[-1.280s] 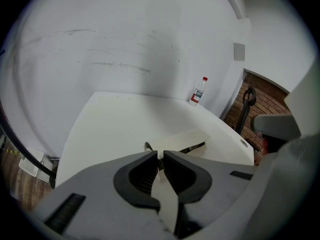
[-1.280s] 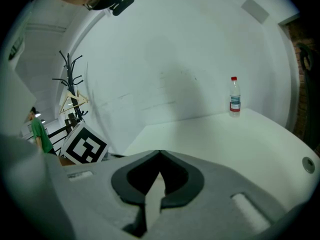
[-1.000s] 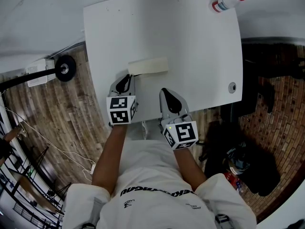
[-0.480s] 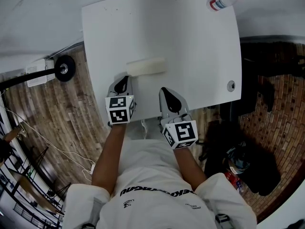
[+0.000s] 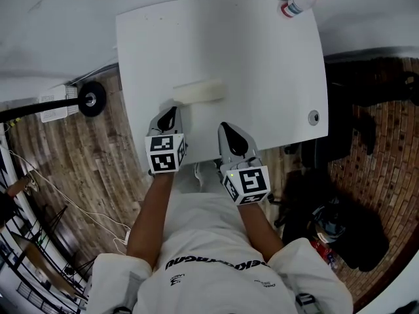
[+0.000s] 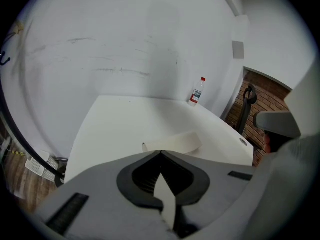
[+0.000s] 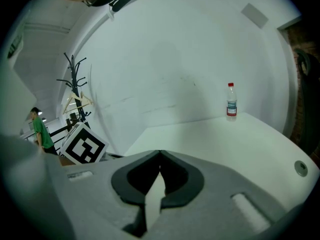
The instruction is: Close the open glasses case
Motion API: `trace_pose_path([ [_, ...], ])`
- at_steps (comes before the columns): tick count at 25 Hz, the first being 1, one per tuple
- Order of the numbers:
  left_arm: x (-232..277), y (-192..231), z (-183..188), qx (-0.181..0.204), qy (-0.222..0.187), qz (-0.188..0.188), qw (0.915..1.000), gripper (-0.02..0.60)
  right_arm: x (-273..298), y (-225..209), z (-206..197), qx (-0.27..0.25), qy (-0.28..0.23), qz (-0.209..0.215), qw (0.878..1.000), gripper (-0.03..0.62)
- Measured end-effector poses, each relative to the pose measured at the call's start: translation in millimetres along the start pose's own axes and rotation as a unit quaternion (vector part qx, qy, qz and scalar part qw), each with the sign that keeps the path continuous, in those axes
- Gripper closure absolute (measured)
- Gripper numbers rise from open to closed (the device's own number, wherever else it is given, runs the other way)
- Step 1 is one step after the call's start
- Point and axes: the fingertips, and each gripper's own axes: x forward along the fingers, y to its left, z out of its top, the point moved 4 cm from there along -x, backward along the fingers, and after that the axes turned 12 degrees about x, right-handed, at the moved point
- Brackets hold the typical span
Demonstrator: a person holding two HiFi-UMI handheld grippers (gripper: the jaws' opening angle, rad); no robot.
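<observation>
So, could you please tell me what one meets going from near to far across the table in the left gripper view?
The left gripper, its jaws shut on nothing → the cream glasses case lying on the table → the bottle standing at the far edge.

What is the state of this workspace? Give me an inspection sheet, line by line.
Surface: white rectangular table, round grommet near its right edge.
Job's things: cream oblong glasses case lying flat; lid looks down, latch cannot be told.
Clutter: clear plastic bottle with red cap, at the far corner.
Grippers: left gripper shut, empty, tips by the case's left end; right gripper shut, empty, apart from it.
Cables: white cable on wooden floor.
Surroundings: white wall, black wheel, dark bags.
</observation>
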Motion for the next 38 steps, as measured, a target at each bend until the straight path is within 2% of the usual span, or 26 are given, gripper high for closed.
trace_pose_path([
  [8,-44.9,-24.1,32.7,0.012,-0.056,0.018,0.9982,0.584,-31.6,11.7,17.4,-0.010,-0.013,0.018,1.000,0.595],
  [18,-113.6,-56.4,72.5,0.027,-0.128,0.041,0.9906,0.584,-71.1,31.2,50.4,-0.033,-0.048,0.047,0.997,0.595],
  [28,-162.2,-93.1,101.8,0.054,-0.179,0.042,0.9814,0.584,-102.3,38.7,72.6,-0.049,-0.070,0.064,0.994,0.595],
  [38,-193.6,-112.6,116.5,0.074,-0.209,0.052,0.9737,0.584,-120.6,49.4,93.0,-0.066,-0.094,0.082,0.990,0.595],
])
